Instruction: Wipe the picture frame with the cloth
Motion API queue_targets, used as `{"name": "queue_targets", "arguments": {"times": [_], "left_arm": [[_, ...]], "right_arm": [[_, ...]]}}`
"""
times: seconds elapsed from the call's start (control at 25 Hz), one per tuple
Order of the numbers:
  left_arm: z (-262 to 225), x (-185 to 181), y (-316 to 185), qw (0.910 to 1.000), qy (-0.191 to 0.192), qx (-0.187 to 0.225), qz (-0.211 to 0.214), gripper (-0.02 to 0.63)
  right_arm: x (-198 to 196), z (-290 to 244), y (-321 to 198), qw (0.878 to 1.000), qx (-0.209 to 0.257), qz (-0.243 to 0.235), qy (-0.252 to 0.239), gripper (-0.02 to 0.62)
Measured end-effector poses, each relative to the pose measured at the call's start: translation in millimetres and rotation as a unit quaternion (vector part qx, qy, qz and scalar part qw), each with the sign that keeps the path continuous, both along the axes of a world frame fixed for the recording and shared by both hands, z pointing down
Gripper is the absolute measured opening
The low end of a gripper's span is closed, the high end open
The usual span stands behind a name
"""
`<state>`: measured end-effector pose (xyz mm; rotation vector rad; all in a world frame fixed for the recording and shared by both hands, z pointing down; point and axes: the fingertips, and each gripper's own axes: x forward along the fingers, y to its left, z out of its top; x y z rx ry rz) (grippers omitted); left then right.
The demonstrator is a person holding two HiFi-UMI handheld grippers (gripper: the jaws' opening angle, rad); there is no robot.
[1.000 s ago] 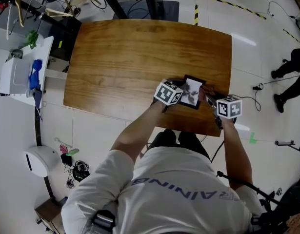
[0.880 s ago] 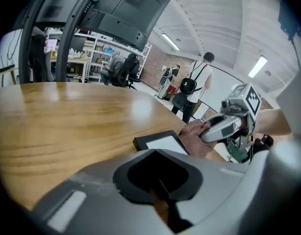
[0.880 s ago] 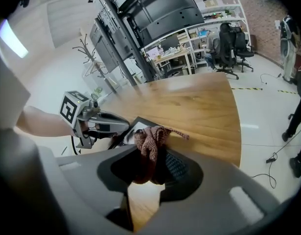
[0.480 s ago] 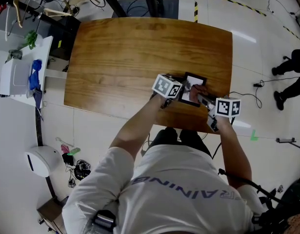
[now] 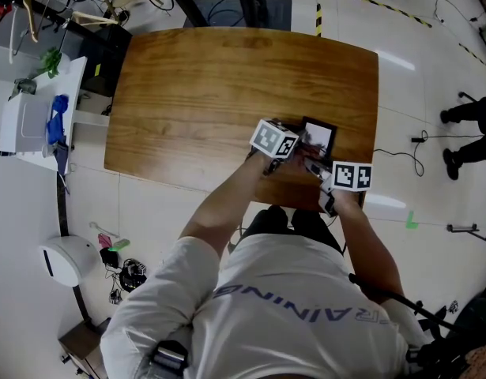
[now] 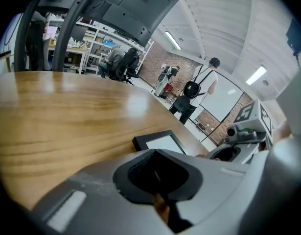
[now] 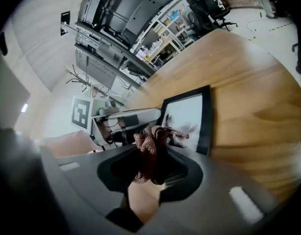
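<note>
Right at the table's near edge, the right gripper (image 7: 150, 166) has its jaws pressed together on a bunched reddish-brown cloth (image 7: 149, 148), which sticks up out of them and reaches onto the lower left part of the picture frame (image 7: 189, 114). In the head view that gripper (image 5: 312, 166) comes in from the lower right, its marker cube just off the frame's (image 5: 318, 138) near right corner. The frame is black-edged with a pale picture and lies flat on the wooden table (image 5: 211, 93), close to the near edge and towards the right end. The left gripper (image 5: 292, 140) sits at the frame's left side. In its own view its jaws (image 6: 157, 173) are drawn together with nothing visible between them, and the frame (image 6: 162, 142) lies just beyond their tips. Whether they press on the frame's edge cannot be told. Farther off, the rest of the tabletop is bare wood. Beyond it, the left gripper view shows a person (image 6: 201, 89) standing by a brick wall, and shelving (image 6: 77, 45) stands to the left.
</note>
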<state>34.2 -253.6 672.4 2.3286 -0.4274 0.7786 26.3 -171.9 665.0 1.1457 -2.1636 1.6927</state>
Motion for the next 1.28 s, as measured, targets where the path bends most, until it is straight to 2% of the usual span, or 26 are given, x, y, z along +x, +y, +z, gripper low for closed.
{"name": "queue_targets", "arguments": {"times": [0.32,0.56,0.72,0.84,0.96,1.12,1.28], "left_arm": [[1.9,-0.8,0.3,1.0,-0.001,0.004,0.0,0.006],[1.8,-0.6,-5.9,0.9999,-0.002,0.015,-0.005,0.006],[7.7,-2.7,-1.3,0.999,-0.01,0.038,-0.023,0.006],[-0.8,-13.2,-0.2,0.9962,-0.01,0.054,-0.067,0.006],[-42.3,-31.7,1.2,0.9884,0.034,0.074,-0.128,0.006],[-131.4,-50.7,6.0,0.9698,0.091,0.135,-0.181,0.006],[-207.6,-71.9,5.2,0.947,0.101,0.214,-0.217,0.006]], "right_arm": [[61.8,2.3,26.0,0.998,-0.004,0.051,0.029,0.117],[92.7,2.1,37.9,0.996,0.009,0.081,0.047,0.117],[105.4,-20.3,39.6,0.992,0.051,0.112,0.025,0.117],[123.5,-54.8,30.7,0.985,0.104,0.135,0.023,0.117],[143.7,-96.3,13.5,0.973,0.171,0.144,0.049,0.117],[179.0,-159.6,-11.8,0.949,0.265,0.148,0.088,0.115],[195.5,-220.0,-27.7,0.92,0.345,0.148,0.11,0.112]]}}
